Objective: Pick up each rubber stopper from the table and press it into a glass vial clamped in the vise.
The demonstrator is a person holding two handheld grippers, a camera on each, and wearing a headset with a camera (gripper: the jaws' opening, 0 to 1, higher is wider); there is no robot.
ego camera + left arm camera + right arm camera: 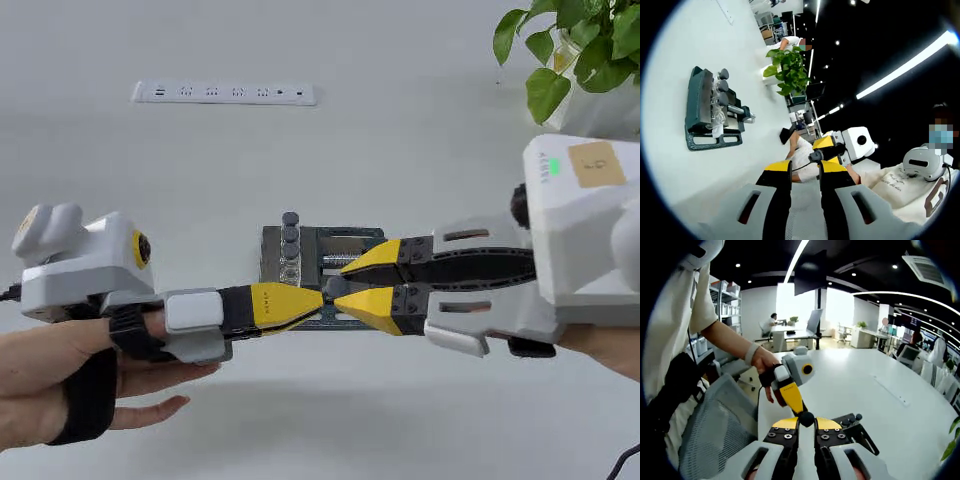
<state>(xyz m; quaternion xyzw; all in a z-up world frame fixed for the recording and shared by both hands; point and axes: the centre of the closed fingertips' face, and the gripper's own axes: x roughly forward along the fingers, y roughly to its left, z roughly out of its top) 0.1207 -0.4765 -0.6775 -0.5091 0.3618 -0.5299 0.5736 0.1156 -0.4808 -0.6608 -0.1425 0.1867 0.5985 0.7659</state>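
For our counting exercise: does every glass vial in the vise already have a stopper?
No, the nearest glass vial in the vise stands open, without a stopper.

White left gripper [316,300] with yellow tips, black hand strap [85,395], white right gripper [336,286] with green light [554,166], tan label [595,163]

Bright, even overhead light is washing the white table [400,130]; shadows are falling faint and soft. Ceiling light strips [910,62] are glaring in both gripper views. Fisheye is bending edges; distant room is blurring slightly.
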